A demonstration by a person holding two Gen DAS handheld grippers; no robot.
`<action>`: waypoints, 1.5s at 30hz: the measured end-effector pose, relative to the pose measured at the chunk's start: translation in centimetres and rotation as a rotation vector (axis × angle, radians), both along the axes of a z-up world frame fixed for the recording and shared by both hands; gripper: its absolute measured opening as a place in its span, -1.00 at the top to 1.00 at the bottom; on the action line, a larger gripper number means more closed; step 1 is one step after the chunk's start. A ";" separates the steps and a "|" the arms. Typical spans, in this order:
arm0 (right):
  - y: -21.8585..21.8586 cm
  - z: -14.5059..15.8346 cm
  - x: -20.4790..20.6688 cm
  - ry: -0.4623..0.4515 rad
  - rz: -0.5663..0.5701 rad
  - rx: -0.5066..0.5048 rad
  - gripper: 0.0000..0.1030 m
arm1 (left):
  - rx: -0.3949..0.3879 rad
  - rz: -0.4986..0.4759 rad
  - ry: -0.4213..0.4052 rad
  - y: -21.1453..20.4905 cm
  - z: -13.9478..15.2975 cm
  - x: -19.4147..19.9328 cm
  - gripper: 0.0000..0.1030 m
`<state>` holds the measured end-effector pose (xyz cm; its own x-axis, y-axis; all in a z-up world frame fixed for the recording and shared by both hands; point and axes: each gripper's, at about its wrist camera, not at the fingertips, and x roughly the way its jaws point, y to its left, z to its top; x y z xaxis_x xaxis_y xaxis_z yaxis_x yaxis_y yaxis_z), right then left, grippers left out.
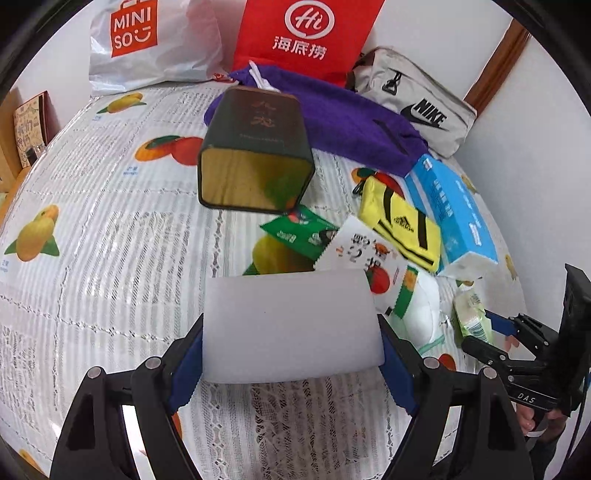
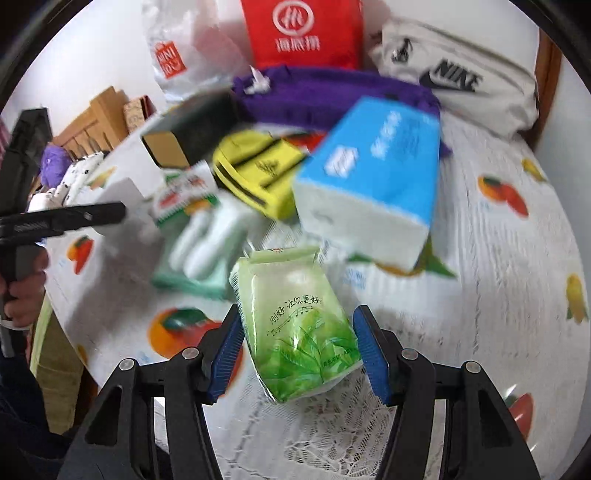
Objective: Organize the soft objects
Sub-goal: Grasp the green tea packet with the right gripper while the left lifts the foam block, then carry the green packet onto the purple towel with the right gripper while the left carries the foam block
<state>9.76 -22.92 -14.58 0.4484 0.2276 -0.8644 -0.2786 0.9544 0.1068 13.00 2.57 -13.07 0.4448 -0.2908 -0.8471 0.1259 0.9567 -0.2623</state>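
Note:
A white foam block [image 1: 291, 325] sits between the blue pads of my left gripper [image 1: 291, 322], which is shut on it above the fruit-print tablecloth [image 1: 110, 258]. My right gripper [image 2: 297, 314] is shut on a green tissue pack [image 2: 299, 332], which stays sharp while the background blurs. The left wrist view shows the right gripper [image 1: 495, 328] at the right edge with the same pack [image 1: 469, 314]. The right wrist view shows the left gripper [image 2: 110, 214] at the left with the white block [image 2: 122, 192].
A dark green tin [image 1: 255, 155] lies on its side mid-table. Nearby are a purple cloth pouch [image 1: 332, 110], a yellow pouch [image 1: 399, 221], a blue tissue box [image 1: 450, 214] and snack packets [image 1: 299, 232]. A Nike bag [image 1: 413, 99], a red bag [image 1: 306, 33] and a white bag [image 1: 147, 40] line the wall.

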 end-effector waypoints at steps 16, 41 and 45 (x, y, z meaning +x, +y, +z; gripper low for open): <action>0.3 -1.1 -0.8 -0.091 0.016 -0.059 -0.03 | 0.016 0.002 -0.033 -0.1 -0.1 0.4 -0.59; -1.6 4.7 -0.4 -0.095 -0.024 0.057 -0.03 | 0.048 0.015 -0.102 0.1 4.2 1.8 -0.58; -1.6 6.3 0.7 -0.118 -0.014 0.083 -0.03 | 0.041 0.022 -0.110 0.2 5.1 2.9 -0.58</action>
<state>10.47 -24.52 -8.31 0.5496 0.2888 -0.7839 -0.2806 0.9477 0.1524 15.90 2.81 -7.99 0.5412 -0.2460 -0.8041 0.1307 0.9693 -0.2085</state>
